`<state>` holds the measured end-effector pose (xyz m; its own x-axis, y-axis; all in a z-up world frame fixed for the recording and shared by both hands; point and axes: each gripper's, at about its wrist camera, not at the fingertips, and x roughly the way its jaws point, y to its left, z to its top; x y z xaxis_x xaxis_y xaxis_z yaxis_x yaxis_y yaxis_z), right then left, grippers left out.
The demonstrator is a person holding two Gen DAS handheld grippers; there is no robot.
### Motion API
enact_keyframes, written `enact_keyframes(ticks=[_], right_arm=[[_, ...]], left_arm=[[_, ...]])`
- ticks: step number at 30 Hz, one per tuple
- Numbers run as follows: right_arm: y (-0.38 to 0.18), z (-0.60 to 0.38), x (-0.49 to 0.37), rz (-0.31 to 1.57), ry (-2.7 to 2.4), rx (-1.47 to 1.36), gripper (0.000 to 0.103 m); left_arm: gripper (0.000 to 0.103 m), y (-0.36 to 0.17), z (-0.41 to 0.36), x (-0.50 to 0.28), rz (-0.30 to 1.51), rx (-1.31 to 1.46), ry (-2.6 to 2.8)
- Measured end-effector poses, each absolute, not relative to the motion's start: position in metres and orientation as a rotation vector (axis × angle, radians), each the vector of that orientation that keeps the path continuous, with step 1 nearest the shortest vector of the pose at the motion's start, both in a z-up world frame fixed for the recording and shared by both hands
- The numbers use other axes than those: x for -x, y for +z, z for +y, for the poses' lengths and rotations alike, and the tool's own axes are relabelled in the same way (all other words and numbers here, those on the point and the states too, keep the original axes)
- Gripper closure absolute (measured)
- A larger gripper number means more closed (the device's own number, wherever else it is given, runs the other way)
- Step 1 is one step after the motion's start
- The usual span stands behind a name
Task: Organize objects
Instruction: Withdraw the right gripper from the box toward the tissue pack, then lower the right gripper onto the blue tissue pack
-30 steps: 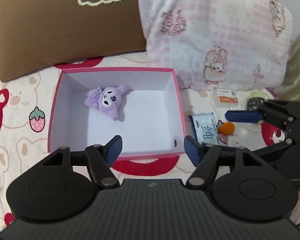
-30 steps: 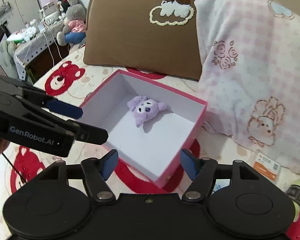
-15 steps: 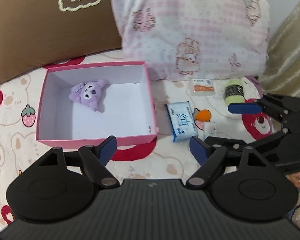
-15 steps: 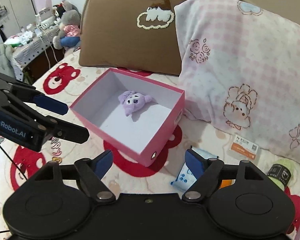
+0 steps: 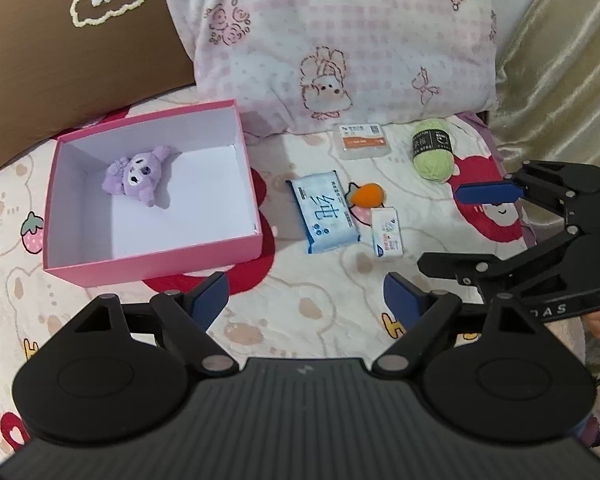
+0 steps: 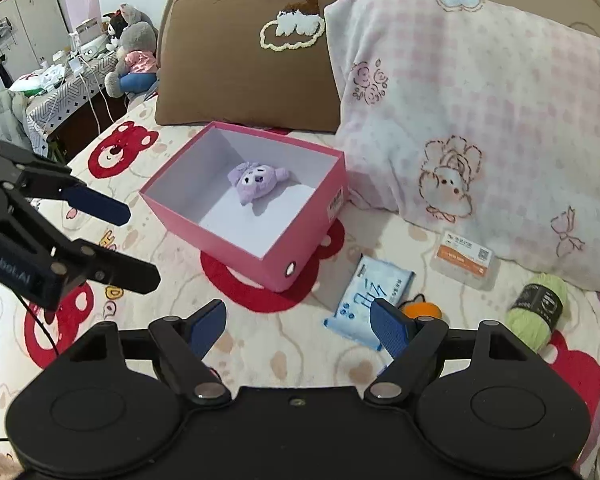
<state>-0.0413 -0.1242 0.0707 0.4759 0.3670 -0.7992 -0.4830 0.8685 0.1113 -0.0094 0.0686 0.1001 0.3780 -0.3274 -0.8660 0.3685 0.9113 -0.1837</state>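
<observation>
Right gripper (image 6: pixel 297 322) finger hides part of the tissue pack (image 6: pixel 366 298).

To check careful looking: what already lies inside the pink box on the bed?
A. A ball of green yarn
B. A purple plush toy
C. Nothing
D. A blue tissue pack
B: only the purple plush toy lies inside the pink box; the others lie on the bedspread.

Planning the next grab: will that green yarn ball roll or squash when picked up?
The green yarn ball looks soft, so it will probably compress. Its rounded shape may roll if nudged, though the blanket likely damps that. The paper band seems likely to slip.
</observation>
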Motion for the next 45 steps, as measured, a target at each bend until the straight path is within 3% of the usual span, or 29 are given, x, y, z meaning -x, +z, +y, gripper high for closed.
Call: enact_keyframes(ticks=[25, 45], right_arm=[[-0.024, -0.153, 0.066, 0.955, 0.537, 0.122, 0.02], [-0.08, -0.146, 0.029, 0.82, 0.504, 0.136, 0.02]], left_arm=[[0.019, 0.006, 0.038, 0.01, 1.216, 0.032, -0.459], [0.021, -0.059, 0.038, -0.024, 1.087, 0.314, -0.435]])
